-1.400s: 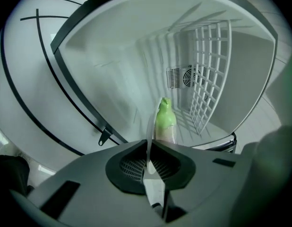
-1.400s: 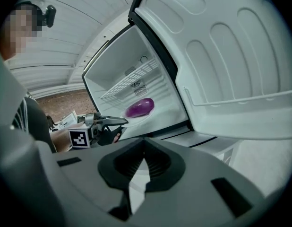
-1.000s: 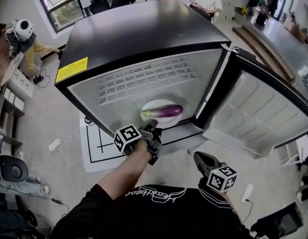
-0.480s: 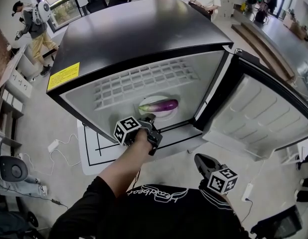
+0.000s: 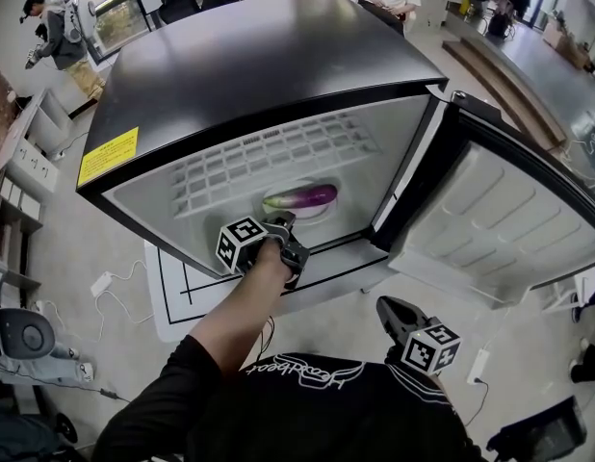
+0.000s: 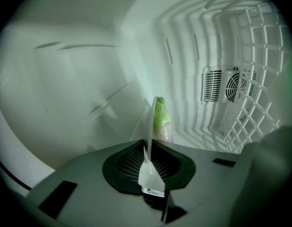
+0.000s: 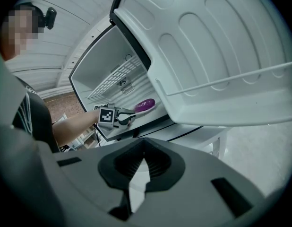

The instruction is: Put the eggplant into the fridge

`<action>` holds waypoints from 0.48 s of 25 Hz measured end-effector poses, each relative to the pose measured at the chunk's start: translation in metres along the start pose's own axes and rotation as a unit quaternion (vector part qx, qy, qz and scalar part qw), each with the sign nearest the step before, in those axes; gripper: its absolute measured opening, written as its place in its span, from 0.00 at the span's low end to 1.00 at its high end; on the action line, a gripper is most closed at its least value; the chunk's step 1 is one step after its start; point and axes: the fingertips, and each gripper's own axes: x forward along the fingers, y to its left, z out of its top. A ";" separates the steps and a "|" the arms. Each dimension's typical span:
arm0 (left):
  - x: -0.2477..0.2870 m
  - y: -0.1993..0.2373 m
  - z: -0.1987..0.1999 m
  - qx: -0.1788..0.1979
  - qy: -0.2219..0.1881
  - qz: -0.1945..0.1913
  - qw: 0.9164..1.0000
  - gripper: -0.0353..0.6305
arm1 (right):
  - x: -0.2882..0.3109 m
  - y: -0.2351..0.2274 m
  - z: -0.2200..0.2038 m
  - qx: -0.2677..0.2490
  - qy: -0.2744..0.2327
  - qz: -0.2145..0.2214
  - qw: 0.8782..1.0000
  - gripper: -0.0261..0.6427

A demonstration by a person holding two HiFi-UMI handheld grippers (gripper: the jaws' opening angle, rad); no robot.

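A purple eggplant [image 5: 299, 198] with a green stem lies on a white plate [image 5: 323, 212] on the floor of the open fridge [image 5: 269, 56], under its wire shelf [image 5: 278, 152]. My left gripper [image 5: 281, 222] reaches into the fridge and is shut on the plate's near rim. In the left gripper view the plate [image 6: 149, 126] stands edge-on between the jaws of the left gripper [image 6: 148, 148], with the eggplant's [image 6: 161, 119] green end just behind. My right gripper [image 5: 386, 306] hangs low outside, below the door, shut and holding nothing. The right gripper view shows the eggplant [image 7: 145, 104] and the left gripper [image 7: 129, 117].
The fridge door [image 5: 490, 219] stands wide open to the right, its white inner shelves bare. A white floor mat [image 5: 196, 287] with black lines lies under the fridge front. Cables [image 5: 115, 275] trail on the floor at left. Several people stand behind the fridge.
My left gripper has pushed the plate with the eggplant deeper into the fridge. The right gripper has stayed where it was.
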 end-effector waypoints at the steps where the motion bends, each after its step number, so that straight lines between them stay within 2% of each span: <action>1: 0.001 -0.001 0.001 0.005 0.000 0.001 1.000 0.09 | 0.000 -0.001 0.000 0.001 0.000 0.000 1.000 0.05; 6: 0.004 -0.003 0.005 0.031 0.001 0.013 0.999 0.10 | 0.001 0.000 0.004 -0.002 -0.007 0.002 1.000 0.05; 12: 0.005 -0.003 0.002 0.115 0.017 0.044 0.992 0.21 | 0.002 0.003 0.001 -0.001 -0.004 0.008 1.000 0.05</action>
